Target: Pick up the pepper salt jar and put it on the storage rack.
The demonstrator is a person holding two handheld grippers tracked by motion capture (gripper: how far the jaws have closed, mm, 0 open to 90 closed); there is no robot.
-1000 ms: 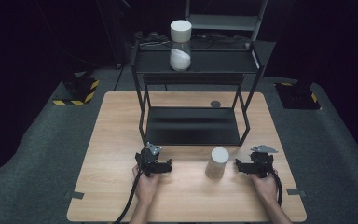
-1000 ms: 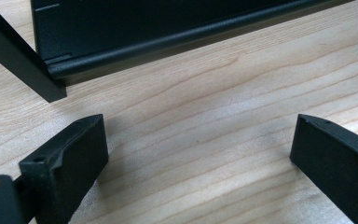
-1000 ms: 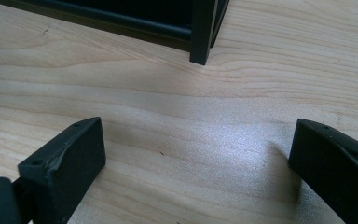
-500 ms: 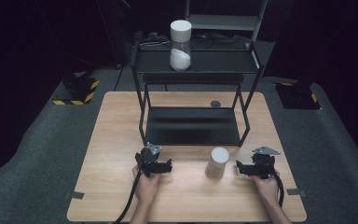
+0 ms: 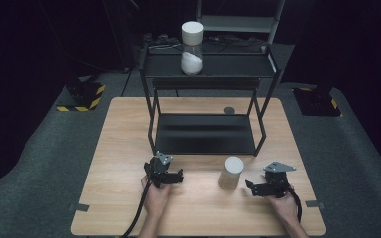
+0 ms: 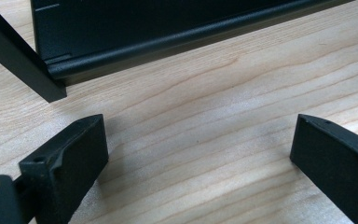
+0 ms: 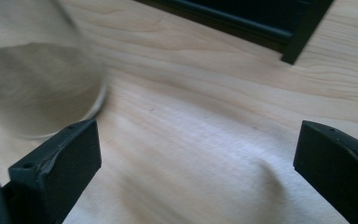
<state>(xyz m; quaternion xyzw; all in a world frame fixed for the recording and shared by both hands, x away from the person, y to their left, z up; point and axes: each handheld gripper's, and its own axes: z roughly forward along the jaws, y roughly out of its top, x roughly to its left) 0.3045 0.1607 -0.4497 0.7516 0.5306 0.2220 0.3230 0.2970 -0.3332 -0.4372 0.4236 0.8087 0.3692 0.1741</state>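
Note:
A jar with a pale lid (image 5: 232, 172) stands upright on the wooden table (image 5: 119, 148), in front of the black rack. My right gripper (image 5: 250, 187) lies just right of it and points at it. Its jaws have just been opening and stand wide with bare wood between them. In the right gripper view (image 7: 198, 158) the jar (image 7: 32, 88) is a blur outside the left jaw, untouched. My left gripper (image 5: 178, 176) rests left of the jar. The left gripper view (image 6: 198, 158) has its jaws wide apart over bare wood.
A black two-shelf rack (image 5: 206, 134) stands mid-table, its lower shelf edge (image 6: 168, 42) close ahead of my left gripper. A second jar holding white powder (image 5: 192, 47) sits on the top shelf. A small dark disc (image 5: 229, 110) lies behind the rack.
My right gripper has drawn slightly back toward the near edge of the table, away from the jar. The left gripper and both jars have stayed put.

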